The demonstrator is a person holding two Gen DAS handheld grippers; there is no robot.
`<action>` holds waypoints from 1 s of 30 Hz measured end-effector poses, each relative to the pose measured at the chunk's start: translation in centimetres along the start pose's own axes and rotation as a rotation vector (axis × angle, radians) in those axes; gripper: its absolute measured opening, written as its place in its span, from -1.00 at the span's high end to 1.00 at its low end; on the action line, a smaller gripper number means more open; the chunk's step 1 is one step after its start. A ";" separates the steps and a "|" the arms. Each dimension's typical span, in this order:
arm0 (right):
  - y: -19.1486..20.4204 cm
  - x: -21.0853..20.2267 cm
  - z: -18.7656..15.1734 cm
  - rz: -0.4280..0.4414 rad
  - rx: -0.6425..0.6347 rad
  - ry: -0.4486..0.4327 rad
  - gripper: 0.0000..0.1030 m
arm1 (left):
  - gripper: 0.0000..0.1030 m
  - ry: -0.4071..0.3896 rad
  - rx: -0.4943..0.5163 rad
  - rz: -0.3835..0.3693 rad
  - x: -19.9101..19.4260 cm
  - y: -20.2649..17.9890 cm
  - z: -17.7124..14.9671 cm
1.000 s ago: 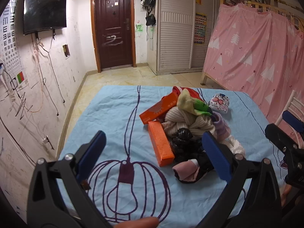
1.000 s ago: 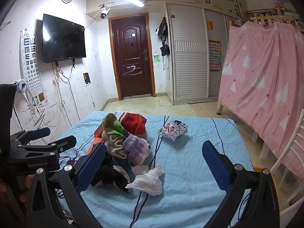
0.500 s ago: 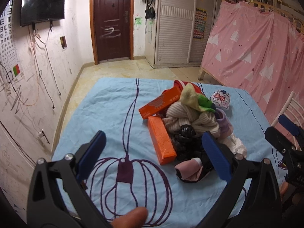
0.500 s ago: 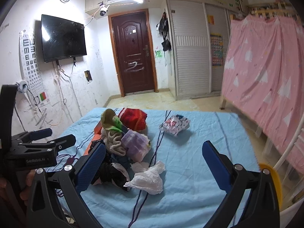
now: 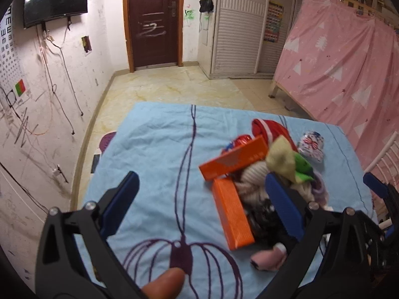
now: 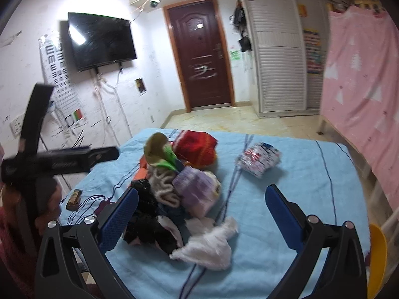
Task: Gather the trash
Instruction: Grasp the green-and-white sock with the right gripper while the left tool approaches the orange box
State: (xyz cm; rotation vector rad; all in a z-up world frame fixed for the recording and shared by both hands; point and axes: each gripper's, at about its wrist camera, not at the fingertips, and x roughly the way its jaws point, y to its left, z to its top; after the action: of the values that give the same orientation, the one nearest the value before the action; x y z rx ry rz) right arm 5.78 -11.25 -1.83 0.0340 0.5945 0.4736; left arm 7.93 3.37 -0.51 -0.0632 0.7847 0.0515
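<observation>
A pile of socks and trash lies on the blue cloth-covered table (image 5: 154, 149). Two orange boxes lie at its left: one flat (image 5: 233, 214), one propped higher (image 5: 234, 160). A patterned snack wrapper (image 6: 259, 158) lies apart at the far right. A crumpled white tissue (image 6: 207, 246) lies at the pile's near edge. My left gripper (image 5: 199, 209) is open and empty above the table, near the orange boxes. My right gripper (image 6: 200, 219) is open and empty over the pile's near side. A small dark packet (image 6: 74, 199) lies at the table's left edge.
The pile holds a red cloth (image 6: 197, 147), cream knit socks (image 6: 162, 182), a purple sock (image 6: 194, 189), black socks (image 6: 144, 214) and a pink sock (image 5: 269, 258). A pink curtain (image 5: 344, 69) hangs at the right. A white chair (image 5: 384, 159) stands beside the table.
Both grippers have moved forward and lower toward the pile, which now looms larger. The left view has swung left. Both stay open.
</observation>
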 end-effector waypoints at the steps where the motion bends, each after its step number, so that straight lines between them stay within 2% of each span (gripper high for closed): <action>1: 0.1 0.4 0.4 0.007 -0.012 0.008 -0.82 | -0.80 0.008 0.009 -0.003 0.3 0.0 0.4; 2: 0.2 0.9 0.7 0.014 -0.025 0.021 -0.80 | -0.77 0.023 0.020 -0.014 0.7 -0.1 0.8; 3: 0.4 1.3 1.0 0.022 -0.032 0.030 -0.70 | -0.73 0.043 0.027 -0.034 1.1 -0.3 1.2; 4: 0.4 1.7 1.2 0.029 -0.037 0.042 -0.46 | -0.71 0.057 0.033 -0.052 1.3 -0.4 1.4; 7: -0.1 3.3 1.4 0.050 -0.028 0.092 -0.06 | -0.69 0.092 0.039 -0.099 2.2 -0.6 1.8; 10: -0.8 4.6 1.2 0.045 -0.020 0.132 0.04 | -0.69 0.131 0.009 -0.159 3.2 -0.4 2.1; 12: -1.1 5.6 1.0 0.072 -0.008 0.169 0.07 | -0.69 0.162 -0.018 -0.197 3.8 0.0 2.3; 14: -1.2 6.4 0.9 0.084 -0.008 0.196 0.24 | -0.69 0.198 -0.060 -0.236 4.7 0.6 2.7; 16: -1.6 7.0 0.8 0.124 0.016 0.218 0.75 | -0.69 0.217 -0.092 -0.262 5.3 1.0 3.0; 18: -1.8 6.9 0.8 0.153 0.033 0.219 0.88 | -0.70 0.229 -0.110 -0.279 5.7 0.9 3.4; 22: -3.3 5.6 1.6 0.207 0.100 0.175 0.92 | -0.75 0.239 -0.114 -0.296 5.9 0.8 3.8; 30: -7.5 2.8 3.1 0.193 0.209 0.075 0.92 | -0.88 0.255 -0.073 -0.315 6.5 -0.8 4.4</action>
State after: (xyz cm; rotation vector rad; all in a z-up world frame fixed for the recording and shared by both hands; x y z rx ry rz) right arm 12.68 -16.39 -1.95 0.2754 0.7160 0.6003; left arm 15.72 3.06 -1.95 -0.2654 1.0195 -0.2303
